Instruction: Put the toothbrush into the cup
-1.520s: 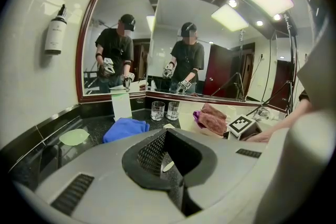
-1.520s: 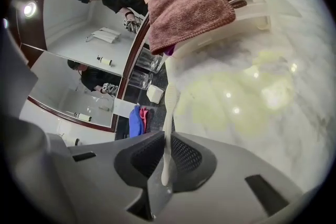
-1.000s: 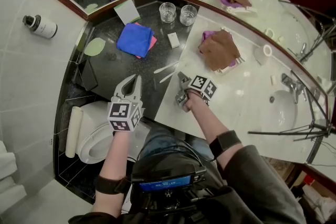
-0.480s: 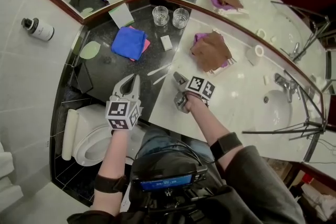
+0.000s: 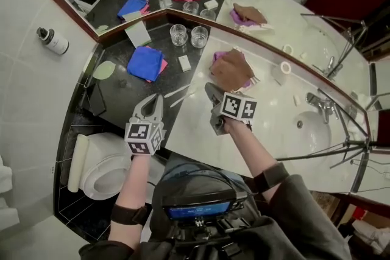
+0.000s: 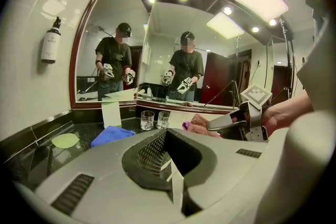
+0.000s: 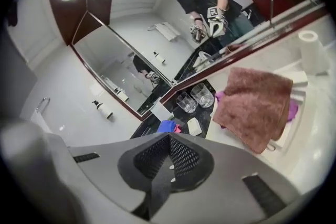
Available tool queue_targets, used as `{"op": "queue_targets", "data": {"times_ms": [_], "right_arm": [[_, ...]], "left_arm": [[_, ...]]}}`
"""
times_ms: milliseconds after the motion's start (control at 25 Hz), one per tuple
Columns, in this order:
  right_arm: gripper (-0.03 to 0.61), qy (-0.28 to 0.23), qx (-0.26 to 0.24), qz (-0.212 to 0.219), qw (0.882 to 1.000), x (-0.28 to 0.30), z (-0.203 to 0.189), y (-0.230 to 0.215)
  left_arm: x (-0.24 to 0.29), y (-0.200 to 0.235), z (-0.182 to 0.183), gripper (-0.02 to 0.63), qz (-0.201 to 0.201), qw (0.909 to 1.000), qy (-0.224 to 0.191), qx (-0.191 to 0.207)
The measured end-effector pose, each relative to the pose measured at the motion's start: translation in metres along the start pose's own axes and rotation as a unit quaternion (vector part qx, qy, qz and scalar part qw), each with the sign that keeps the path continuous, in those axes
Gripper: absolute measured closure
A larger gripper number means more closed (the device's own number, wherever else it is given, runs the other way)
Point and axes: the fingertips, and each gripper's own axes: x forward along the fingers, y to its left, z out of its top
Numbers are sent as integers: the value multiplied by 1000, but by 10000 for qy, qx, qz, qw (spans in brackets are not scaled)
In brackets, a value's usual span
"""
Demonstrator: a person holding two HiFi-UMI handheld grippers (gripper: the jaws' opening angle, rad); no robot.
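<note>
Toothbrush (image 5: 177, 92) is what I take the thin white stick on the dark tabletop (image 5: 122, 89) to be. It lies flat, just left of centre in the head view, with a second toothbrush (image 5: 183, 100) close beside it.

I judge it light, stiff, smooth plastic, apt to skid or roll on the polished stone. So I would pinch it across the handle near the middle, then tip it upright over a cup (image 5: 178, 34).

It lies just ahead of the tips of the left gripper (image 5: 157, 98) and just left of the right gripper (image 5: 209, 88), between the two. The left gripper is clenched on nothing. The right gripper's jaws have just been closing and now meet, and I see no toothbrush between them in its own view.

The cup and a second cup (image 5: 199, 36) stand upright well beyond, in the upper part of the frame.
</note>
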Motion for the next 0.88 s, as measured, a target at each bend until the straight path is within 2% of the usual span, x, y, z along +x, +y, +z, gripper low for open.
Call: {"op": "queue_targets", "data": {"times_ms": [160,280,440,520,600,720,880], "right_arm": [[575,-60,-903,0,9959,-30,17,9],[574,-115,-1635,-101,9864,-51,25,9],[572,-135,-2910,-352,9560,-81,29,11],[572,-199,-3270,-408,9439,-95,32,17],[572,-333,-3279,-400,9433,-109,36,19],[572,-591,-2981,-351,9521,-129,41,10],[572,-671,-2947,-417,9523,-142,44,0]], "left_arm": [[-4,-12,1,611,12,10000,-53,-19],[-6,-19,1,611,-1,10000,-63,-9],[-10,-26,-1,611,-8,10000,-68,11],[-11,-29,0,611,-25,10000,-78,26],[-12,-32,0,611,-53,9999,-82,43],[-14,-39,2,611,-112,9999,-92,72],[-14,-45,5,611,-193,9997,-104,137]]}}
